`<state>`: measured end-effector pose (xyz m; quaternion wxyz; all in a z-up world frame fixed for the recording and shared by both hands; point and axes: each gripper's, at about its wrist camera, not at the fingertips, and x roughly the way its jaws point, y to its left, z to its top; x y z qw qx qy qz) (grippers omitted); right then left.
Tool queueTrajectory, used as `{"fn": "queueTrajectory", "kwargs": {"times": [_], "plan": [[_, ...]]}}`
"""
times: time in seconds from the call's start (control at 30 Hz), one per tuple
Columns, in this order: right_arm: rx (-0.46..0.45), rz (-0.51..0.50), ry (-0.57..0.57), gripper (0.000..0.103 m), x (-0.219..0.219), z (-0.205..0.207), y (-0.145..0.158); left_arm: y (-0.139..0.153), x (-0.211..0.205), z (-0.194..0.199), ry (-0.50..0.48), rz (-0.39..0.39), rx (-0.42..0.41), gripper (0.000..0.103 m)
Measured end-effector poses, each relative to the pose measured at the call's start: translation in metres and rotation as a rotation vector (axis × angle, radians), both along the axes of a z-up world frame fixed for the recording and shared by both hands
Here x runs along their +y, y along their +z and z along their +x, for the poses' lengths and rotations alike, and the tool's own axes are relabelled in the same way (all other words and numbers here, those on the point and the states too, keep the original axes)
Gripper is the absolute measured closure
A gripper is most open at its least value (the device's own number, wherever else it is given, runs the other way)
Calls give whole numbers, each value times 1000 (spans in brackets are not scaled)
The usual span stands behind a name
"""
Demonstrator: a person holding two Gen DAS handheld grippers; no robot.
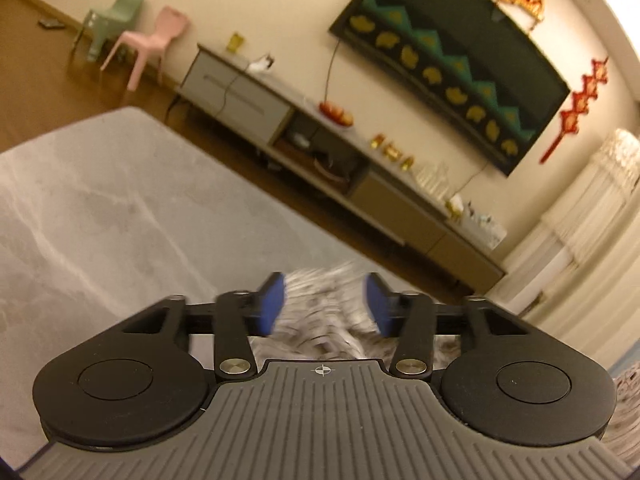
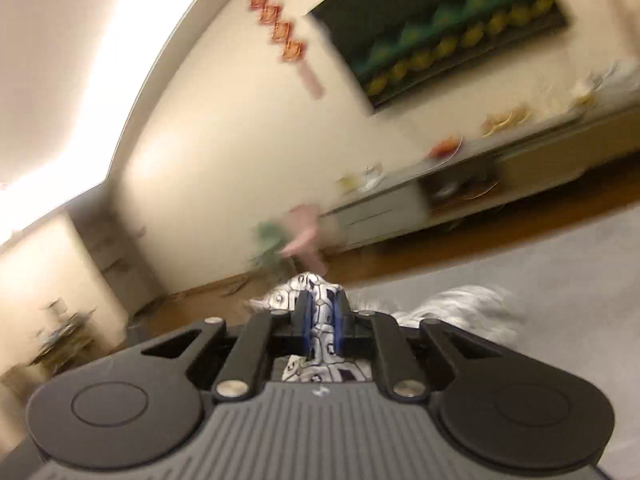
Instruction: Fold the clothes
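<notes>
A white garment with a dark printed pattern [image 1: 320, 316] lies blurred under and beyond my left gripper [image 1: 324, 304], whose blue pads [image 1: 271, 305] stand wide apart with the cloth showing between them but not pinched. In the right wrist view my right gripper [image 2: 322, 322] is shut on a fold of the same patterned garment [image 2: 320, 344], which bunches up above the fingertips and trails down toward the camera. More of the cloth [image 2: 460, 312] lies blurred on the grey surface to the right.
A grey marbled surface [image 1: 100, 208] carries the garment. Beyond it are wooden floor, a long TV cabinet [image 1: 320, 148], a wall-mounted TV [image 1: 452, 64], a pink chair [image 1: 148, 46] and a green chair [image 1: 112, 20], and white curtains [image 1: 592, 220] at the right.
</notes>
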<state>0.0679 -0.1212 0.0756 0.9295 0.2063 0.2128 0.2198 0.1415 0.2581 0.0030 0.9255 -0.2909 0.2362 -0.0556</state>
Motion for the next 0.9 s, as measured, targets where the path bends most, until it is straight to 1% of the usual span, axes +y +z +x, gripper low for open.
{"fn": "queueTrajectory", "kwargs": {"times": [0.07, 0.13, 0.17, 0.2, 0.23, 0.27, 0.33, 0.37, 0.47, 0.57, 0.6, 0.63, 0.67, 0.73, 0.77, 0.8, 0.83, 0.87, 0.9], "plan": [[94, -35, -72, 93, -6, 9, -20, 0, -4, -2, -15, 7, 9, 61], [187, -70, -143, 93, -12, 18, -41, 1, -9, -8, -50, -1, 4, 55], [218, -56, -162, 93, -16, 18, -50, 4, -14, -13, -87, 1, -13, 55], [236, -17, -167, 93, -20, 15, -58, 8, -21, -20, -132, 9, -37, 53], [249, 7, -172, 93, -22, 13, -65, 12, -29, -25, -189, 23, -64, 47], [252, 12, -170, 93, -20, 12, -67, 16, -40, -30, -256, 33, -89, 43], [251, 13, -155, 93, -16, 9, -69, 18, -63, -38, -421, 26, -119, 25], [247, 14, -149, 93, -14, 8, -69, 19, -73, -42, -494, 18, -130, 24], [231, 31, -137, 93, -13, 4, -64, 9, -87, -41, -556, -91, -82, 24], [235, 89, -130, 93, -19, 3, -65, -1, -101, -40, -617, -199, -34, 24], [238, 103, -110, 93, -19, 2, -67, -5, -104, -39, -634, -239, -17, 22], [242, 118, -91, 93, -20, 2, -69, -10, -104, -35, -638, -293, 10, 19], [243, 119, -59, 93, -16, 0, -71, -14, -104, -32, -642, -344, 37, 18], [242, 96, 26, 93, 2, -5, -74, -21, -102, -24, -644, -410, 98, 18], [241, 85, 69, 93, 12, -8, -75, -25, -100, -20, -637, -426, 119, 19], [240, 74, 112, 93, 21, -10, -76, -28, -98, -17, -630, -438, 139, 27], [240, 62, 154, 92, 30, -13, -77, -30, -98, -15, -616, -425, 159, 61], [235, 36, 186, 92, 38, -16, -77, -31, -97, -13, -596, -386, 206, 94], [228, -4, 210, 91, 45, -18, -77, -32, -95, -13, -572, -354, 248, 103]]}}
